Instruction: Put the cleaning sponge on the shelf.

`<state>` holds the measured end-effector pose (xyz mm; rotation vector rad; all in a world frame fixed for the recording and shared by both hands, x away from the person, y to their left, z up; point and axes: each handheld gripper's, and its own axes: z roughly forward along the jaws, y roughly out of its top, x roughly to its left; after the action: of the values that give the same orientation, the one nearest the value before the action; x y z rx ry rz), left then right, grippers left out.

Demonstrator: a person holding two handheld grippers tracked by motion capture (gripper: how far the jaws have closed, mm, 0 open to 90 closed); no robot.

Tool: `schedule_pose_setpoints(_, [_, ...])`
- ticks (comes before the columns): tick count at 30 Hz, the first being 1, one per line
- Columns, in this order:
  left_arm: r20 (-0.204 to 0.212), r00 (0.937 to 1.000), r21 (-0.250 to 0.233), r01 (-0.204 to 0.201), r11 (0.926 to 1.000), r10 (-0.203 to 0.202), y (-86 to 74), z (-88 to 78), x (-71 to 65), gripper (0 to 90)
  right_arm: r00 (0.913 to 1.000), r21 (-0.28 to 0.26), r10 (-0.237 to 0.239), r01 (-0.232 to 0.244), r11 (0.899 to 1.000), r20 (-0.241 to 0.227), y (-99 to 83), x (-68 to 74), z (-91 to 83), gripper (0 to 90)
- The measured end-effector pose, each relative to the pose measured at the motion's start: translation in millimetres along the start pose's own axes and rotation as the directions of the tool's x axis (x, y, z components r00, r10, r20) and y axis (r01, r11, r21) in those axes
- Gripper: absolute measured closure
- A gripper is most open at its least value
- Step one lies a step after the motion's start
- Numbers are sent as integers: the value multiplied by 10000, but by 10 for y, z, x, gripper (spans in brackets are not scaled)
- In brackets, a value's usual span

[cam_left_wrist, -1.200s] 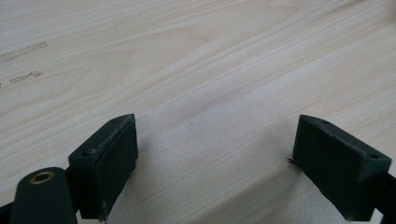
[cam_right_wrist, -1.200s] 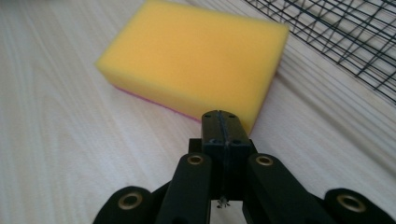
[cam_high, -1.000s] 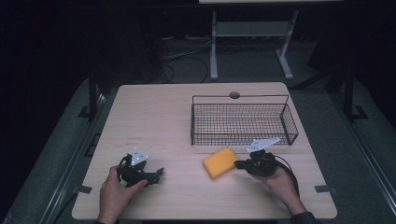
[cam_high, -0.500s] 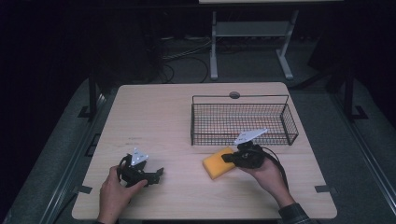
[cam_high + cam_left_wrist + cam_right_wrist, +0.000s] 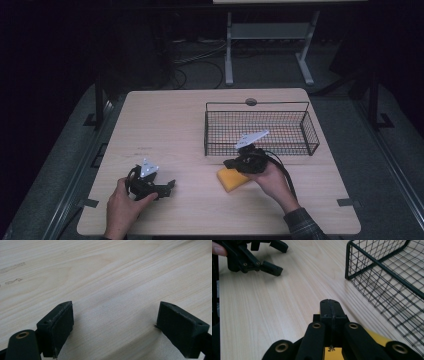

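my right tool (image 5: 231, 164): jaws together, over yellow sponge (image 5: 233, 180) | my left tool (image 5: 169, 186): jaws apart, nothing between | wire basket (image 5: 260, 128): far right on tabletop (image 5: 165, 130)

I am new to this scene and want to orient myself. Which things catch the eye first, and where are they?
A yellow sponge lies on the pale wooden table, near its front edge. The right tool, jaws shut, hangs just over it. Behind stands a black wire basket, and the left tool, jaws open, rests at the front left.
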<state>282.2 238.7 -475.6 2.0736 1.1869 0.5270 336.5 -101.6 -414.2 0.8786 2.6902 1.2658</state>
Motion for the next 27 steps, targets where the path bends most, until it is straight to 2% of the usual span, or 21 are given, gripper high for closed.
schedule_pose_setpoints(6, [-9, 10000, -4, 23, 10000, -23, 0, 1, -1, 133, 9997, 57, -224, 224, 9997, -23, 158, 12, 146, 897])
schedule_pose_setpoints(11, [-7, 10000, -1, 22, 10000, -22, 0, 0, -1, 133, 9995, 486, -315, 315, 9983, -1, 222, 7, 284, 897])
schedule_pose_setpoints(20, [4, 10000, 21, 18, 10000, -18, 0, -1, -1, 133, 9994, 1154, -335, 334, 9928, -10, 188, -27, 482, 897])
schedule_pose_setpoints(27, [3, 10000, 21, 17, 10000, -17, 0, -1, -1, 133, 9993, 1397, -379, 386, 9894, -77, 169, -15, 520, 897])
